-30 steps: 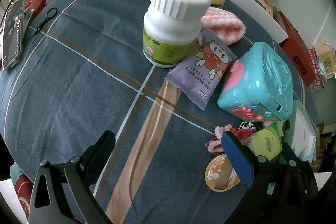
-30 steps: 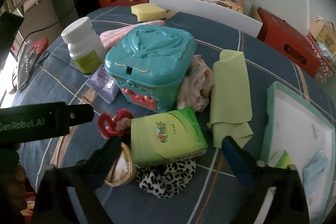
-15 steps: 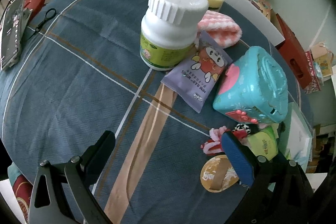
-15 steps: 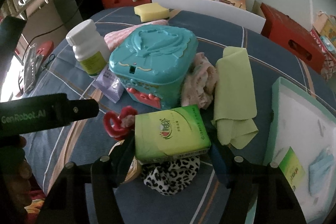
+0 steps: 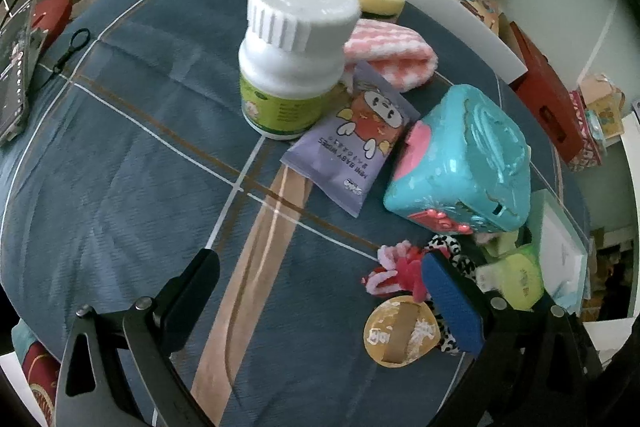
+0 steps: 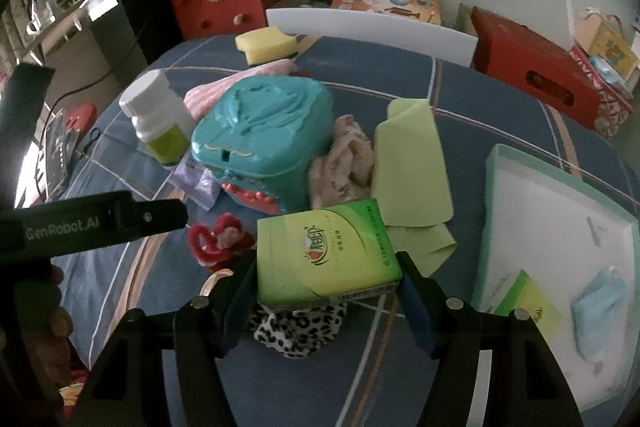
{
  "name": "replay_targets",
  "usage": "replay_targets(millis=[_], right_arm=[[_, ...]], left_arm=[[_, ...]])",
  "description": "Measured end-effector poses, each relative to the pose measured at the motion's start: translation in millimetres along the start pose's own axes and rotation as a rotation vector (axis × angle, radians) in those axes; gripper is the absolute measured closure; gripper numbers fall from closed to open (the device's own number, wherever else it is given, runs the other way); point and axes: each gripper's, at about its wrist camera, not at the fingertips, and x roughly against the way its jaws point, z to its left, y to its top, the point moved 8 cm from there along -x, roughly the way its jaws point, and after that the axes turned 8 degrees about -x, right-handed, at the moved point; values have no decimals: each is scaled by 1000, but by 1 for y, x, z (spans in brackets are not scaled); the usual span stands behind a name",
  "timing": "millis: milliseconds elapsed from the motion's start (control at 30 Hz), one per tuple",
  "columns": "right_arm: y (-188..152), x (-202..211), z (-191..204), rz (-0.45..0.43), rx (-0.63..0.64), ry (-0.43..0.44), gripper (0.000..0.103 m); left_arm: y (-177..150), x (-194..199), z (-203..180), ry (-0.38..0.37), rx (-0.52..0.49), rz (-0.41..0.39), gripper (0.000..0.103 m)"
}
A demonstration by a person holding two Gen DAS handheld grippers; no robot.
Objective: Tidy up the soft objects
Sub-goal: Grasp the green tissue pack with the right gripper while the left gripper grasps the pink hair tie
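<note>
The right gripper (image 6: 326,291) is pinching the green tissue pack (image 6: 326,253) between its jaws at the near edge of the table (image 6: 500,107), over a leopard scrunchie (image 6: 298,327), while the left gripper (image 5: 320,291) is hovering with its jaws spread wide and empty over bare cloth at the near left. Beside the pack, a red scrunchie (image 6: 218,239) and a tan round packet (image 5: 402,335) are lying loose. At the right edge, the tray (image 6: 496,195) is holding only a blue mask (image 6: 600,303) and a green packet (image 6: 528,307), so sorting appears barely begun. Toward the middle, a green cloth (image 6: 412,163), beige rag (image 6: 346,159) and wipes pouch (image 5: 352,147) are waiting around the teal box (image 6: 260,139) and bottle (image 5: 296,55). At the far edge, a pink cloth (image 5: 392,53) and yellow sponge (image 6: 266,45) are also waiting.
</note>
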Motion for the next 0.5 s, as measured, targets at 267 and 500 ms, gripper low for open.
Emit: replay_targets(millis=[267, 500], right_arm=[[9, 11, -43, -35, -90, -89, 34], [11, 16, -74, -37, -177, -113, 34]], left_arm=[[-2, -6, -16, -15, -40, 13, 2], [1, -16, -40, -5, -88, 21, 2]])
